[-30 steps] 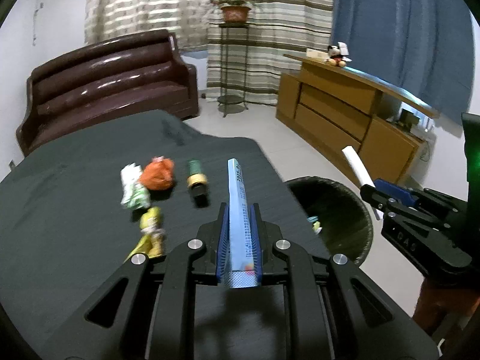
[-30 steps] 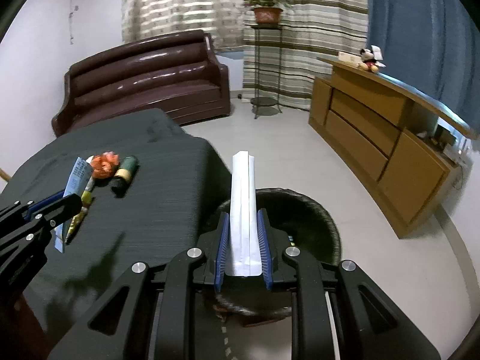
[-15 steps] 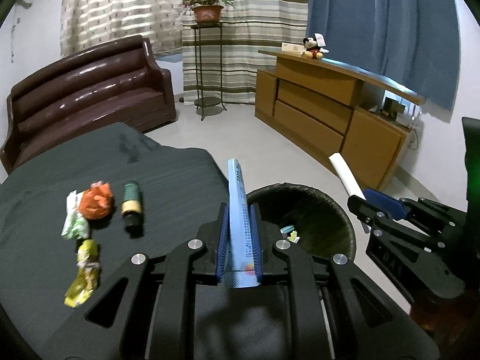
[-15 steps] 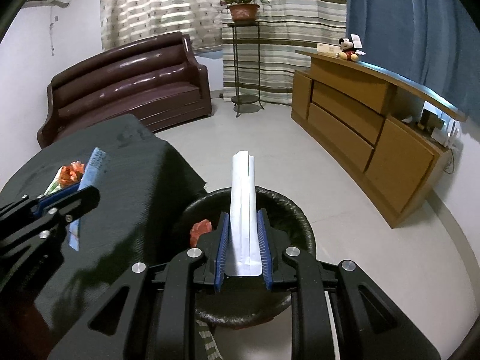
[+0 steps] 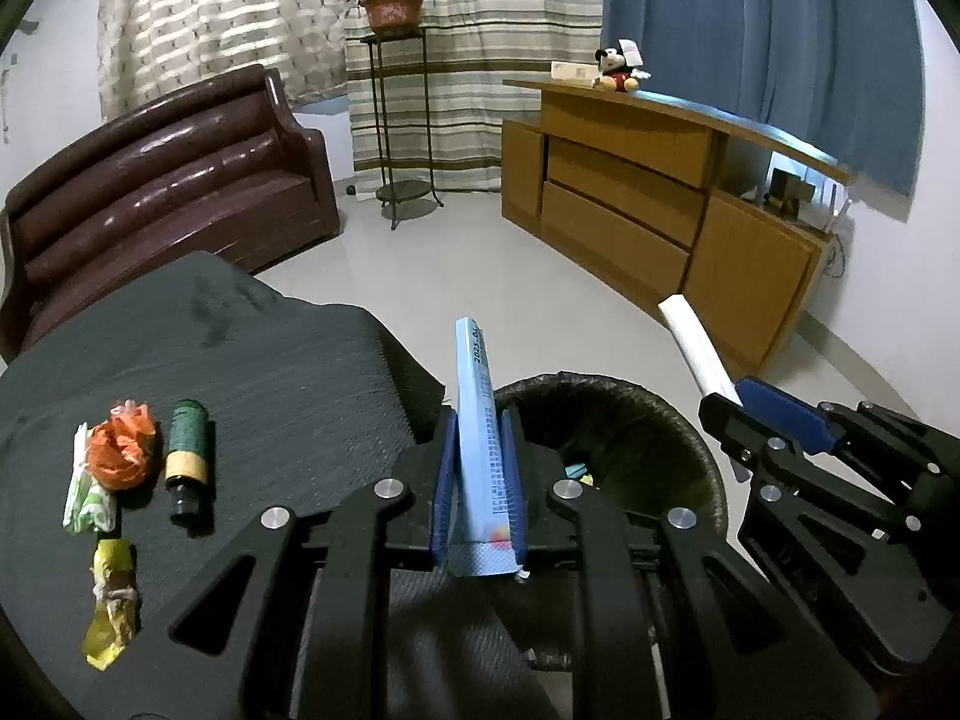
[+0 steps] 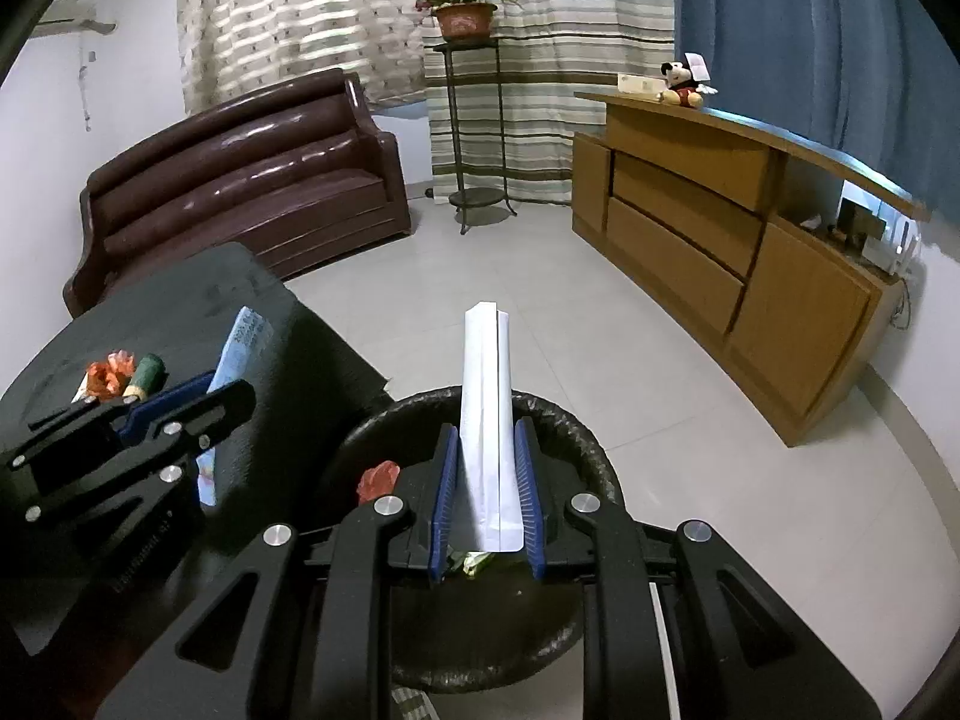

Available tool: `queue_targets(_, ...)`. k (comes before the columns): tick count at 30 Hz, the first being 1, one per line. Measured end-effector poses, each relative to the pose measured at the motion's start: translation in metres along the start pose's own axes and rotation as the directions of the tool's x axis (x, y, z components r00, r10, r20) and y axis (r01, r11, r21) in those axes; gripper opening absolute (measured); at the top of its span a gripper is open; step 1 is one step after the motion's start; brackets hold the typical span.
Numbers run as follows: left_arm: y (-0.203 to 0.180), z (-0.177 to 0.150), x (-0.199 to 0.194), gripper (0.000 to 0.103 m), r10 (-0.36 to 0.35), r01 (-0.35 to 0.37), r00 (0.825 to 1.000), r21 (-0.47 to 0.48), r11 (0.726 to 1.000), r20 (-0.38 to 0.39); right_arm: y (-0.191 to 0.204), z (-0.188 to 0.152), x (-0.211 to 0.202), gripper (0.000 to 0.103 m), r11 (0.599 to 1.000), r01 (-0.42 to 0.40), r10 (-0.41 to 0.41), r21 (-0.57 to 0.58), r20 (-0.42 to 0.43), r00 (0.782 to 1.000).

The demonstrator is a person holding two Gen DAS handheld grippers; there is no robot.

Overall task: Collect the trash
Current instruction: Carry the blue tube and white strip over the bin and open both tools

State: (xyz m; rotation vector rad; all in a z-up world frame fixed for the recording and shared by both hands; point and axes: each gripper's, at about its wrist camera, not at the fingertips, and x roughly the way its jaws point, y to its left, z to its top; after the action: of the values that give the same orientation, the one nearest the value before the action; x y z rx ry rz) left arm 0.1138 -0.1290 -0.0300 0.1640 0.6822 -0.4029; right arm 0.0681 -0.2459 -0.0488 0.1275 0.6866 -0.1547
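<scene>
Glossy leather sofa point(image 5: 162, 180); matt woven tablecloth point(image 5: 288, 372) (dark grey); smooth wooden cabinet point(image 5: 648, 192); glossy floor tiles point(image 6: 600, 324)

right claw point(image 6: 485, 483) grips white packet point(image 6: 487, 420) above bin point(image 6: 576, 426).

A dark grey cloth covers the desk point(image 5: 288, 372), where an orange crumpled wrapper point(image 5: 120, 450), a green bottle point(image 5: 187, 450) with a tan band, a white-and-green packet point(image 5: 87, 495) and a yellow wrapper point(image 5: 111, 612) lie. Black grippers with blue fingers point(image 5: 445, 480) carry a light blue packet point(image 5: 480, 438) and a white folded paper point(image 6: 489, 420). The bin point(image 6: 576, 438) is black, the sofa point(image 5: 162, 180) glossy dark brown, the cabinet point(image 5: 660, 210) honey brown, one curtain point(image 5: 750, 42) blue, another point(image 5: 480, 60) beige and olive striped.
</scene>
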Motion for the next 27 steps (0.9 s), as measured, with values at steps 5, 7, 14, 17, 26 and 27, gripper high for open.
queue_targets(5,-0.002,0.003,0.011,0.016,0.005,-0.005,1.000,0.000,1.000,-0.025,-0.004,0.004,0.009,0.021,1.000,0.002,-0.002,0.014,-0.009,1.000)
queue_targets(7,-0.002,0.004,0.014,0.018,0.006,-0.006,0.999,-0.010,1.000,-0.035,-0.005,0.004,0.011,0.021,1.000,0.003,-0.002,0.020,-0.014,1.000)
queue_targets(14,0.001,0.006,0.015,0.039,0.019,-0.020,0.999,-0.019,1.000,-0.039,-0.012,0.004,0.010,0.033,0.999,0.012,-0.012,0.047,-0.010,1.000)
queue_targets(17,0.002,0.005,0.014,0.043,0.023,-0.023,0.999,-0.020,1.000,-0.034,-0.013,0.005,0.008,0.033,0.999,0.018,-0.017,0.048,-0.005,1.000)
queue_targets(26,0.004,0.005,0.011,0.053,0.025,-0.025,0.999,-0.027,0.999,-0.026,-0.012,0.008,0.005,0.042,0.999,0.031,-0.031,0.038,0.004,1.000)
queue_targets(27,0.006,0.005,0.010,0.054,0.026,-0.026,0.999,-0.029,0.999,-0.024,-0.012,0.008,0.004,0.043,0.999,0.033,-0.033,0.037,0.005,0.999)
